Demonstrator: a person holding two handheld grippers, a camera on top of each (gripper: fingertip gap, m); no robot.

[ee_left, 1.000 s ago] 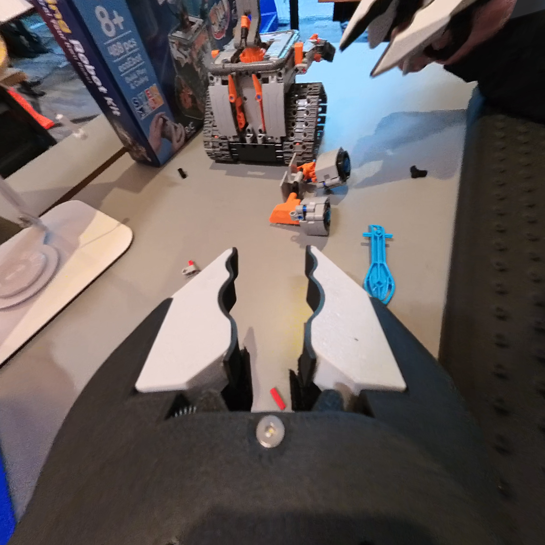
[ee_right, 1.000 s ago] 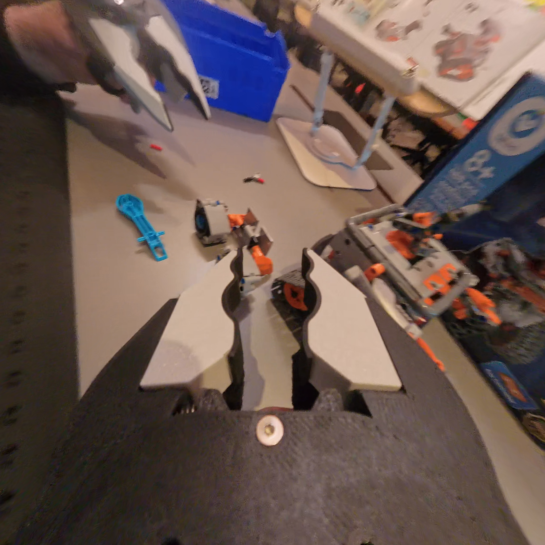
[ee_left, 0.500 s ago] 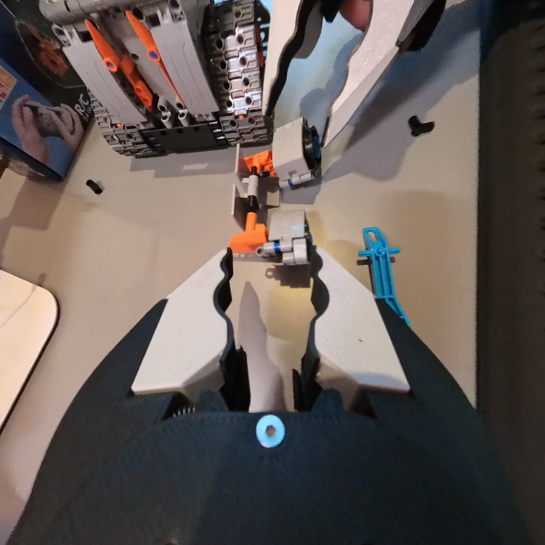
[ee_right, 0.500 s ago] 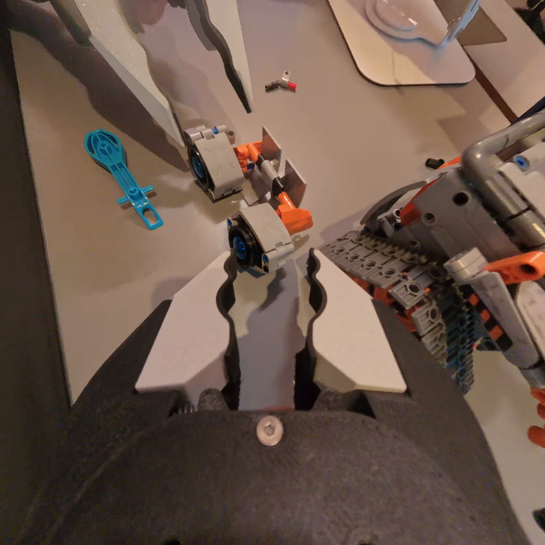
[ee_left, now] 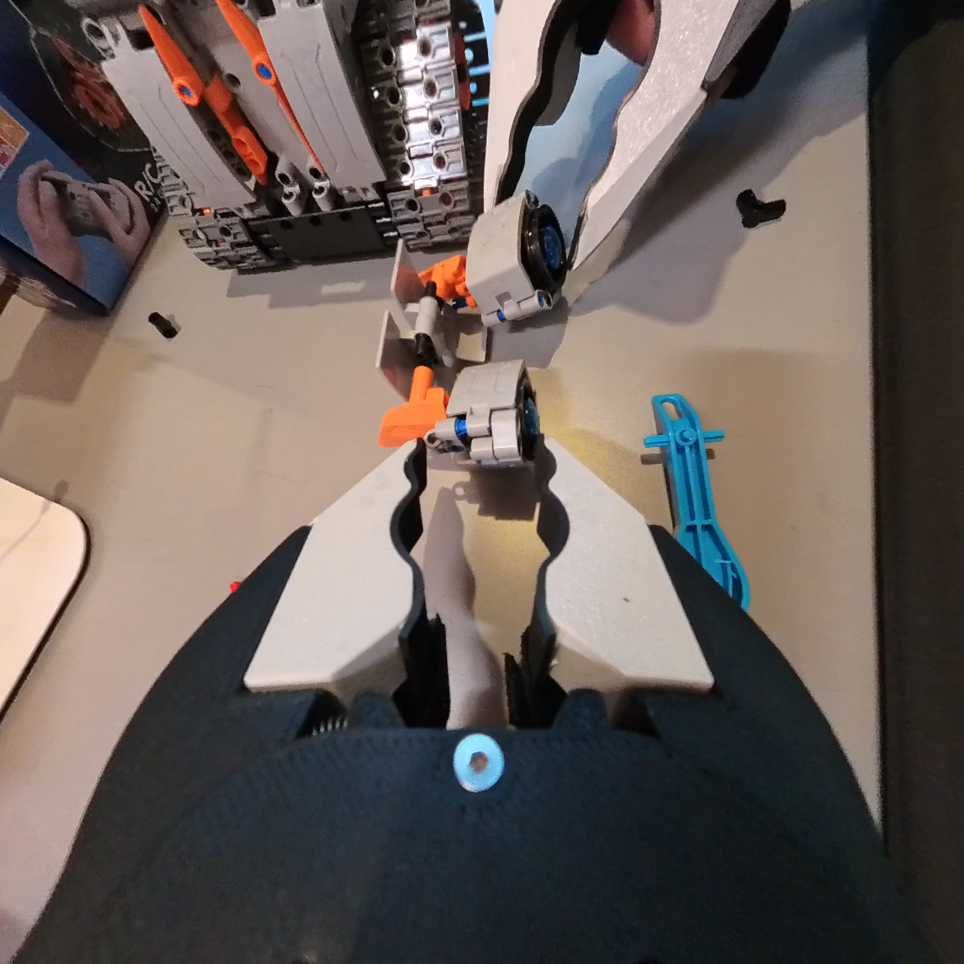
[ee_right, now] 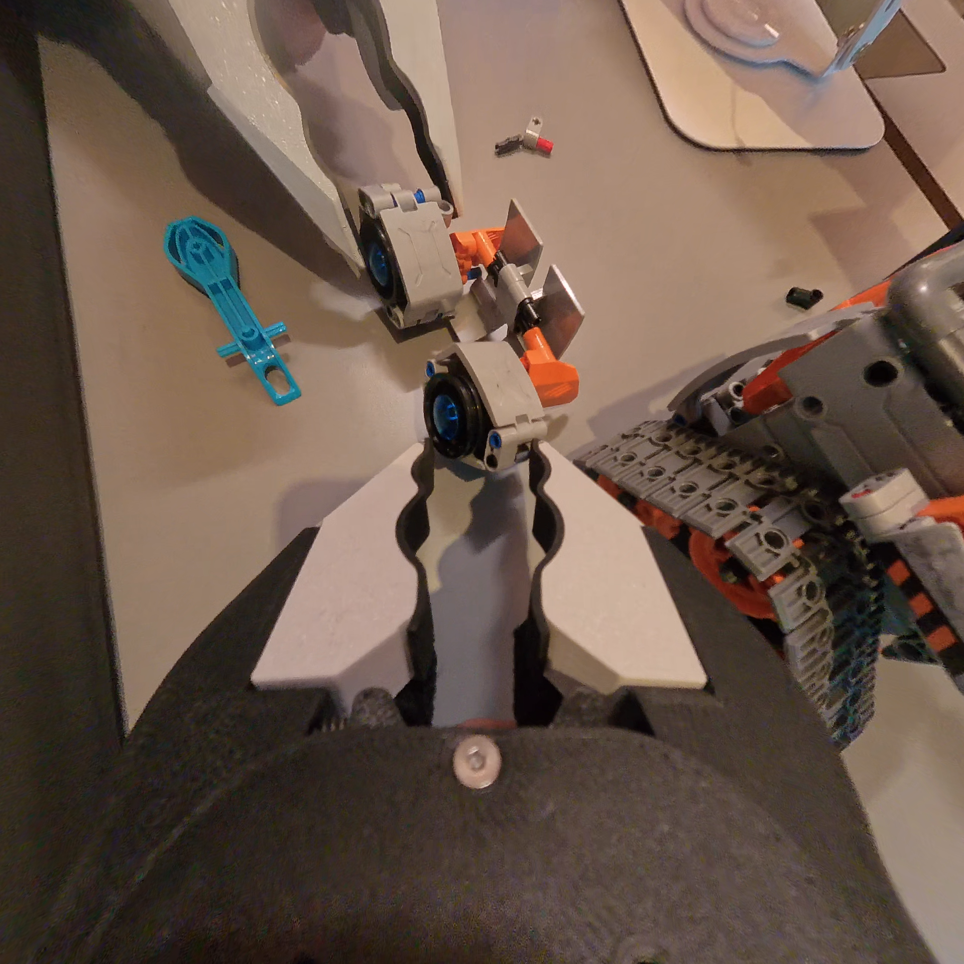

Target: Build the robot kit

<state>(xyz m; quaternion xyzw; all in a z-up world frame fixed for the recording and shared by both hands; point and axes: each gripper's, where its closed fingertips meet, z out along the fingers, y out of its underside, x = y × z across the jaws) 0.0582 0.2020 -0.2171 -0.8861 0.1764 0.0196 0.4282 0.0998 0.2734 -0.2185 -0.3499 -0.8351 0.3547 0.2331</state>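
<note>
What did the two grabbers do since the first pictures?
Both came down from above the table to the small grey and orange brick piece. The left gripper now straddles one wheel pod, the right gripper the other. Both stayed open, gripping nothing. The blue tool and tracked robot stayed put.

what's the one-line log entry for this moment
left tongs: open, astride one grey wheel pod | right tongs: open, astride other pod | pods joined by axle | contact unclear
</note>
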